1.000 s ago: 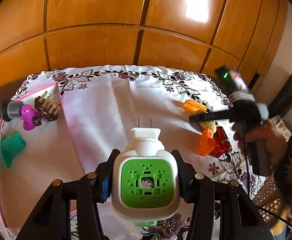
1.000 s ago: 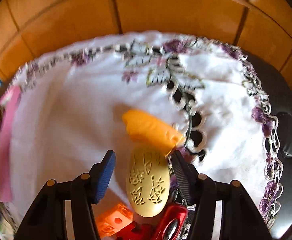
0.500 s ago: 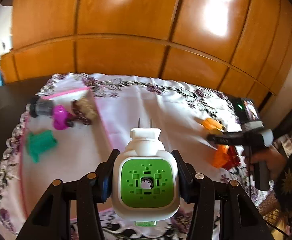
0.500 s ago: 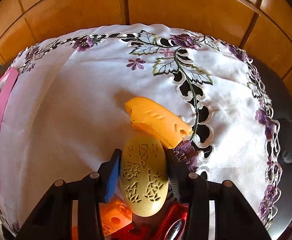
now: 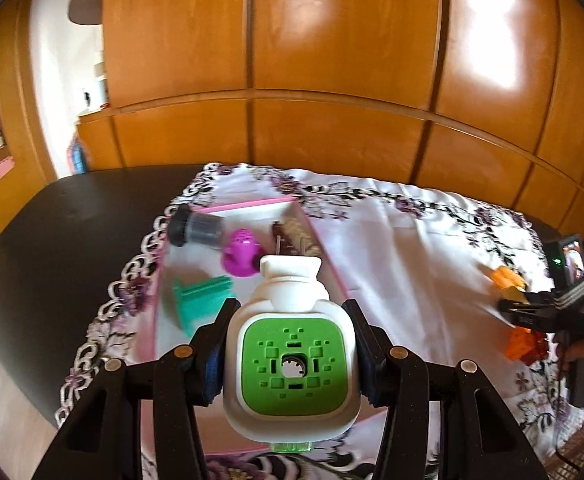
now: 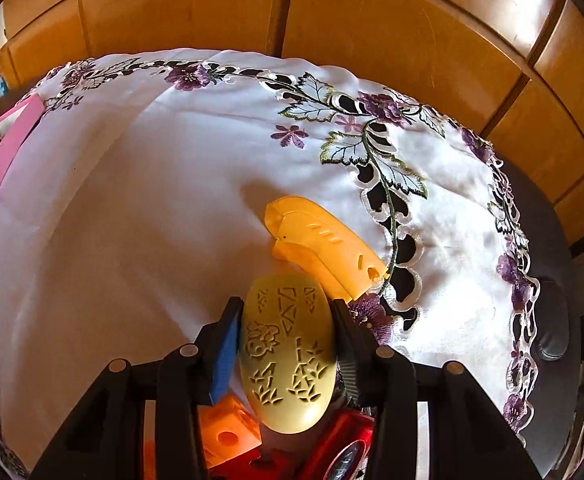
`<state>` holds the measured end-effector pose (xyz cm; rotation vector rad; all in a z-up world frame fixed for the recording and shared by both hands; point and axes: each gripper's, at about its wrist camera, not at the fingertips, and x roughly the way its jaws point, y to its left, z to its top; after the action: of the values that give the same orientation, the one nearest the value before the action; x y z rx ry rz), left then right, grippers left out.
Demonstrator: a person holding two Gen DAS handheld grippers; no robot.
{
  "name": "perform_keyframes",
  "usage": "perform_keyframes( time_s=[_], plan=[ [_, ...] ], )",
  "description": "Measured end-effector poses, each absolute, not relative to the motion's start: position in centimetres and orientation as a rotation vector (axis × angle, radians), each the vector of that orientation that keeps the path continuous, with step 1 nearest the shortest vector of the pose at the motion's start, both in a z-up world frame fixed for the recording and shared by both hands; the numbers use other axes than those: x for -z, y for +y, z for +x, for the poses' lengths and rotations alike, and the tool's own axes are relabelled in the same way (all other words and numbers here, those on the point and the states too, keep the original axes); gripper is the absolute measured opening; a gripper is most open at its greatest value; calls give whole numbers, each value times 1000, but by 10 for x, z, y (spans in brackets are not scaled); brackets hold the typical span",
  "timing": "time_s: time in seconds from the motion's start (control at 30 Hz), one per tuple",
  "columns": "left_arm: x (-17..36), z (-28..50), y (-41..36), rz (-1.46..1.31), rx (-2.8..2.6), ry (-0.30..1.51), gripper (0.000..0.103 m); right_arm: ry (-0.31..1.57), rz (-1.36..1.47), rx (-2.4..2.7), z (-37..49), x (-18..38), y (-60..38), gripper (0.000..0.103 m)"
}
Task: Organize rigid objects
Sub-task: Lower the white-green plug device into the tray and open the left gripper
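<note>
The left tongs (image 5: 292,356) are clamped on a white plug-in device with a green face (image 5: 292,364), both pads pressed to its sides, its two metal prongs pointing away from the camera; it is carried above the near part of a pink-rimmed white tray (image 5: 251,203). In the tray a black-capped clear jar (image 5: 195,231), a magenta piece (image 5: 241,258), a brown comb-like clip (image 5: 292,238) and a teal piece (image 5: 201,304) are seen grouped toward the far and left side; bare tray floor is seen around the teal piece. The tray rests on a white embroidered cloth (image 5: 404,256) near the cloth's left scalloped edge, with dark table (image 5: 63,248) exposed beyond it. A wide stretch of bare cloth lies between the tray's right rim and the right tongs (image 6: 287,340). The jaws of the right tongs have just been closing, and their pads are now pressed on a cream oval case with cut-out patterns (image 6: 287,360). Just beyond it an orange-yellow clip (image 6: 324,240) lies on the cloth beside the cut-work border. An orange block (image 6: 227,436) and a red item (image 6: 344,444) sit under the case, close to the cloth's near edge.
</note>
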<state>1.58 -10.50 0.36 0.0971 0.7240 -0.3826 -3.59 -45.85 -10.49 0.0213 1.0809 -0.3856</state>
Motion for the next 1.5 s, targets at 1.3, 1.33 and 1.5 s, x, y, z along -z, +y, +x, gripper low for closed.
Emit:
perform_keyframes(
  time_s=[1.3, 1.33, 1.5],
  plan=[
    [74, 120, -56, 151, 160, 888, 66, 1066, -74, 400, -36, 102, -452, 44],
    [73, 118, -55, 155, 154, 884, 66, 1066, -78, 400, -36, 102, -452, 44],
    [57, 97, -48, 146, 136, 819, 68, 1066, -96, 403, -36, 102, -450, 44]
  ],
)
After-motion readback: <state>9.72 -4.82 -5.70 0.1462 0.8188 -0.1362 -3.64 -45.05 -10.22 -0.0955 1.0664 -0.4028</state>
